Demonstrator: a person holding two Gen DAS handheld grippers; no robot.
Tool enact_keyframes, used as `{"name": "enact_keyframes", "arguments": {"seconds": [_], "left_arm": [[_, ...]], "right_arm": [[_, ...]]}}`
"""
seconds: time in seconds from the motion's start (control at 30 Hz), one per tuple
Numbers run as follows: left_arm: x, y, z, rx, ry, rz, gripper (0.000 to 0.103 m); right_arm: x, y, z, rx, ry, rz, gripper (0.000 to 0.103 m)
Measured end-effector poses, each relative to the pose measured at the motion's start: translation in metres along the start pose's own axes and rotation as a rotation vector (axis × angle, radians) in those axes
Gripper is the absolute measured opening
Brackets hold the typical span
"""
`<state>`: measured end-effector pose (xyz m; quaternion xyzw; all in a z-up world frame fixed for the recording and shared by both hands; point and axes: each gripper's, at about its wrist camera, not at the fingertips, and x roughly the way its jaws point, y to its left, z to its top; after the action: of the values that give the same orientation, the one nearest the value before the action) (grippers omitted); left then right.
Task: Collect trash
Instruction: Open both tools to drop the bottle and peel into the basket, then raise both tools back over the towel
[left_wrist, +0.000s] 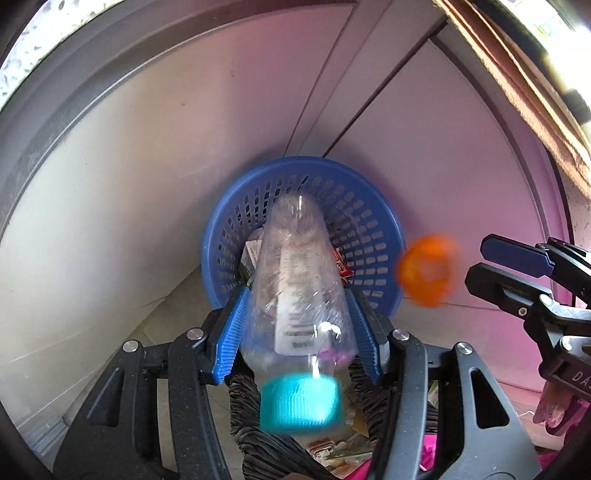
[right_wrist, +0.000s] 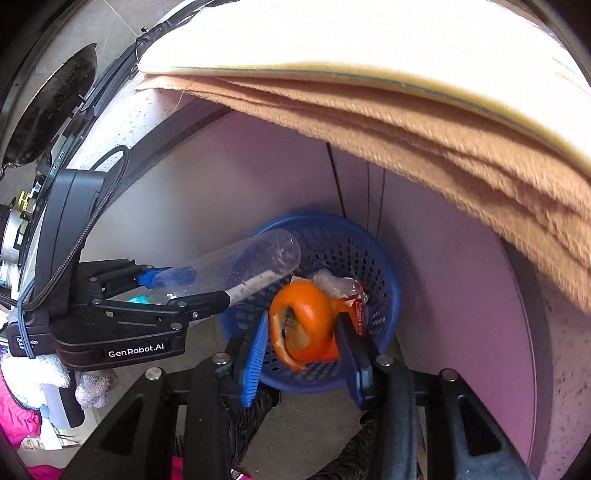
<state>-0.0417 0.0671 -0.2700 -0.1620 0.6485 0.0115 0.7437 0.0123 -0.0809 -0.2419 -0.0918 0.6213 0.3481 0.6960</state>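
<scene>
The blue perforated waste basket (right_wrist: 384, 295) stands on the floor against the pale cabinet doors (left_wrist: 129, 184), directly ahead of and below both my claws, under a hanging tan cloth (right_wrist: 424, 140). My left claw (left_wrist: 295, 325) is clamped on a clear plastic bottle (left_wrist: 299, 280), long axis pointing base-first over the rim, teal cap (left_wrist: 300, 402) toward me. My right claw (right_wrist: 303, 332) grips an orange peel (right_wrist: 303, 321) just above the basket mouth, nearer the wrappers (right_wrist: 340, 288) inside; nothing blocks either drop.
</scene>
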Motion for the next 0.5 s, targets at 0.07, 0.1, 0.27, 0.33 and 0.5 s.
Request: {"name": "enact_keyframes", "arguments": {"seconds": [0.07,0.1,0.27,0.33,0.5], "left_arm": [[-0.003,0.0,0.001,-0.002,-0.007,0.003,0.055],[-0.004,0.0,0.001,0.0,-0.009,0.004,0.055],[-0.007,0.001,0.003,0.008,-0.02,0.015,0.055],[-0.014,0.003,0.003,0.013,-0.026,0.022,0.055],[-0.017,-0.004,-0.001,0.013,-0.038,0.029,0.055]], "right_arm": [[-0.002,0.003,0.001,-0.002,-0.005,0.0,0.045],[-0.003,0.004,0.001,-0.005,-0.008,-0.004,0.05],[-0.011,0.004,0.004,-0.002,-0.022,-0.004,0.055],[-0.012,0.002,0.005,0.0,-0.026,-0.003,0.055],[-0.022,-0.002,0.004,0.001,-0.04,-0.001,0.055]]}}
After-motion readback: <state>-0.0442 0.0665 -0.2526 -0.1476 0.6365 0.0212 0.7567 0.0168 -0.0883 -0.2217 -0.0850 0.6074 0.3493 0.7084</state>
